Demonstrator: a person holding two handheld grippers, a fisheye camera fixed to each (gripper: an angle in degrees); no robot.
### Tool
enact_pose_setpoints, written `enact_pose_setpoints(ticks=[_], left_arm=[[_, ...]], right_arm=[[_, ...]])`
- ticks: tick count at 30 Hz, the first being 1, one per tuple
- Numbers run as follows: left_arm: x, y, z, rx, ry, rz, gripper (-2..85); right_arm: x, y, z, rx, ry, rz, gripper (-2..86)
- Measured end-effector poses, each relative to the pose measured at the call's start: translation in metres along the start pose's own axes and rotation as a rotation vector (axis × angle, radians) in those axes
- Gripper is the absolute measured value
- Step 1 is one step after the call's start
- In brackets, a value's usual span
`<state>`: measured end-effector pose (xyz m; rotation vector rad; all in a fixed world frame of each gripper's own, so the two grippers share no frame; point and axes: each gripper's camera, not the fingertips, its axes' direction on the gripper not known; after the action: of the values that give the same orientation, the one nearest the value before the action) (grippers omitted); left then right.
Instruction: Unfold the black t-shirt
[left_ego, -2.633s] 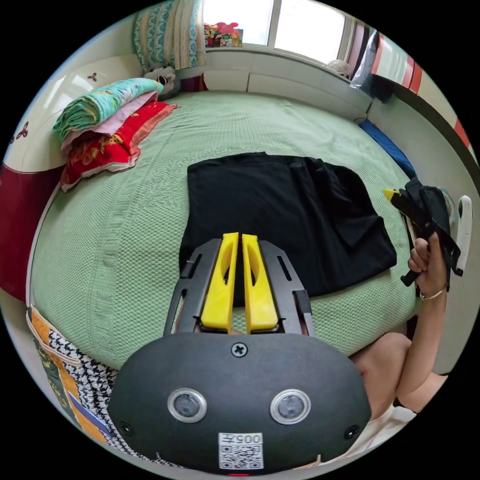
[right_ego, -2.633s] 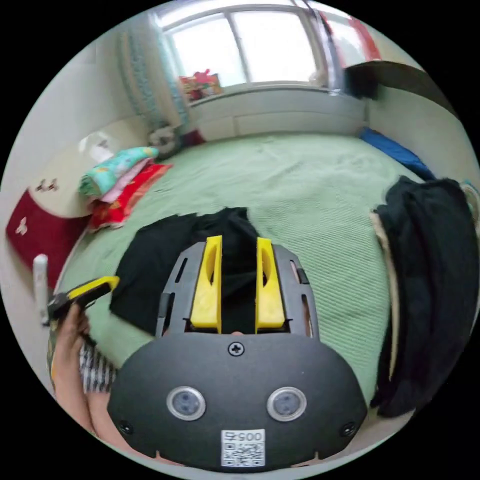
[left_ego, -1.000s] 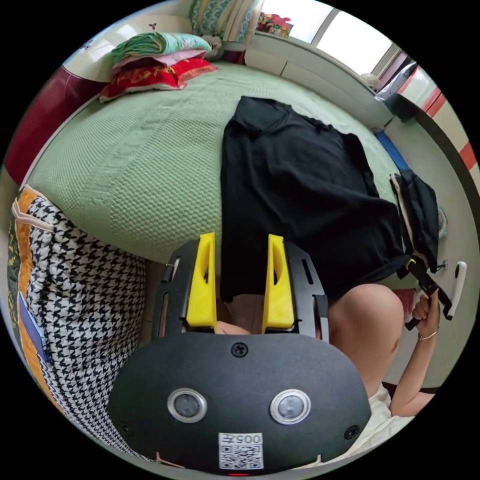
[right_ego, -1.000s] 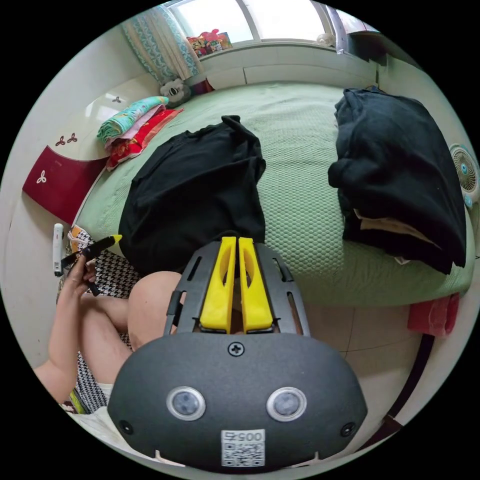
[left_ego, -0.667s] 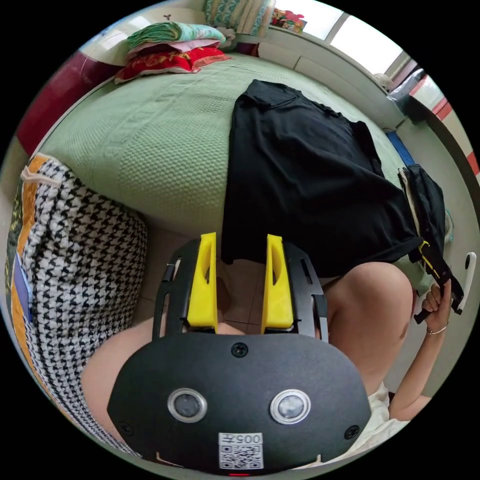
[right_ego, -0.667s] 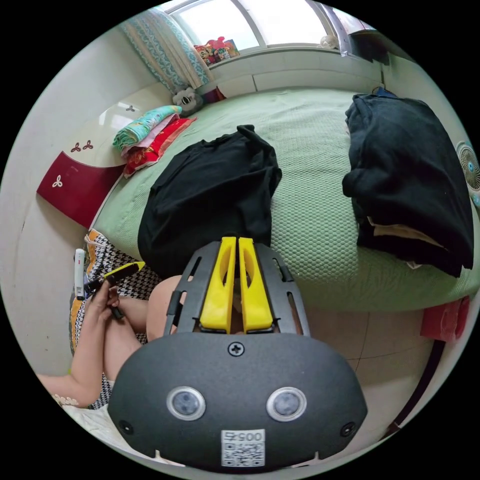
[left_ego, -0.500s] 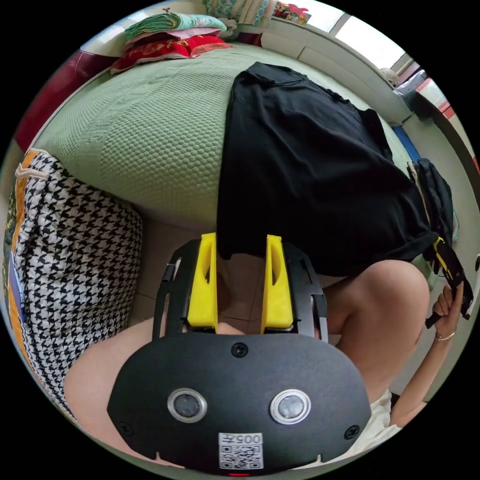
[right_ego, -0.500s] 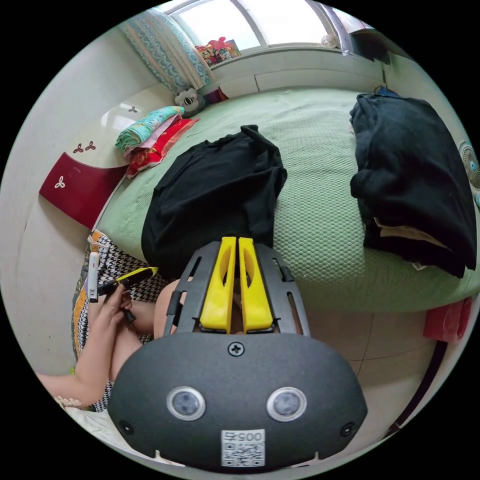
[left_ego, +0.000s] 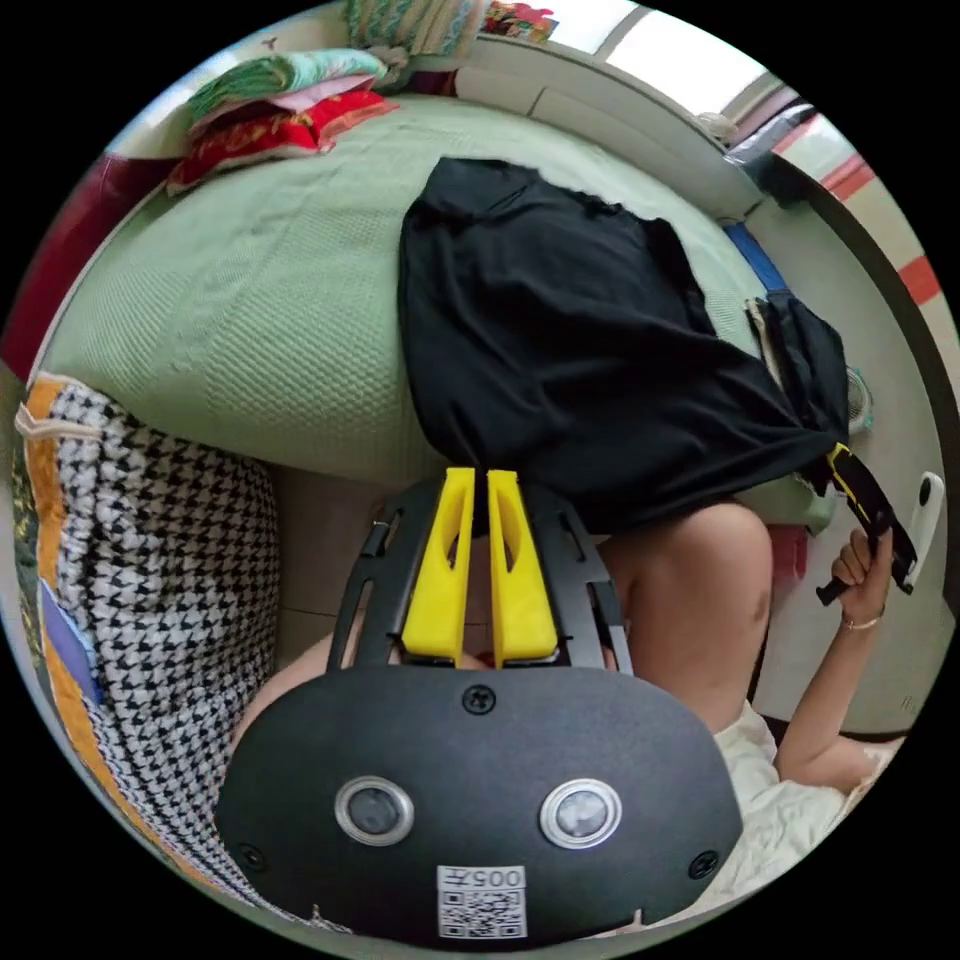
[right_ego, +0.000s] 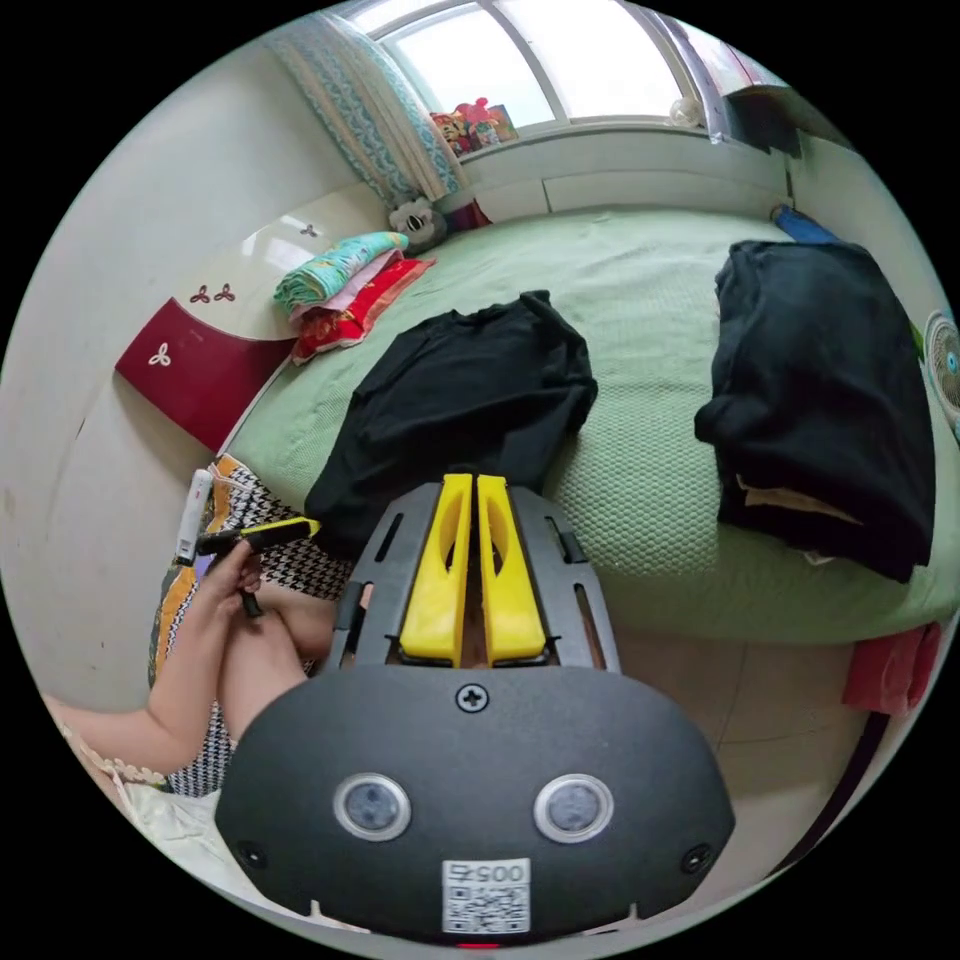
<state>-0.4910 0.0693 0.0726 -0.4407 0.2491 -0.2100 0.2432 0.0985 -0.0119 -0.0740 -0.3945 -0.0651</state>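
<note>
A black t-shirt fills the upper centre of the left gripper view, lying on a green bed with its lower hem drawn over the bed's near edge toward a seated person's knee. In the right gripper view the shirt sits in the middle of the frame, body spread lengthwise but bunched and rumpled along its right side, where a sleeve looks tucked under.

The left claw sits at the lower centre of its view, yellow jaws clenched, tips at the shirt's hem; whether cloth is pinched between them cannot be told. The right claw is likewise clenched in its own view, tips at the hem, grip equally unclear. At the right edge of the left gripper view, the right claw appears again in a hand, its tip against the shirt's far hem corner.

A separate dark clothes pile lies at the right, folded bedding at the upper left.

The unfolding seems mostly done: the length is opened out. Flattening the bunched side and sleeves likely remains.
</note>
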Motion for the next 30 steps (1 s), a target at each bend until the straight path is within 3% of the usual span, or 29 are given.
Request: enact_pose_setpoints(ticks=[5, 11, 14, 19, 25, 30], left_arm=[[0.012, 0.001, -0.074, 0.019, -0.006, 0.117, 3.9], [-0.007, 0.004, -0.046, -0.105, 0.049, 0.037, 6.6], [-0.020, -0.002, -0.039, -0.052, 0.093, -0.033, 7.6], [-0.004, -0.052, -0.034, 0.077, 0.053, 0.008, 7.7], [0.025, -0.146, 0.015, 0.166, 0.080, 0.038, 7.8], [0.036, -0.173, 0.061, 0.082, 0.125, 0.058, 7.3]], right_arm=[[0.003, -0.003, -0.048, -0.004, -0.008, -0.028, -1.5], [0.025, 0.022, -0.039, -0.181, -0.136, 0.007, -0.7], [0.034, 0.025, -0.015, -0.288, -0.110, 0.041, 0.8], [0.018, -0.031, -0.014, -0.090, -0.059, -0.055, 5.6], [-0.038, -0.143, 0.055, 0.055, 0.012, -0.285, 8.5], [-0.050, -0.226, 0.185, -0.162, 0.113, -0.262, 5.8]])
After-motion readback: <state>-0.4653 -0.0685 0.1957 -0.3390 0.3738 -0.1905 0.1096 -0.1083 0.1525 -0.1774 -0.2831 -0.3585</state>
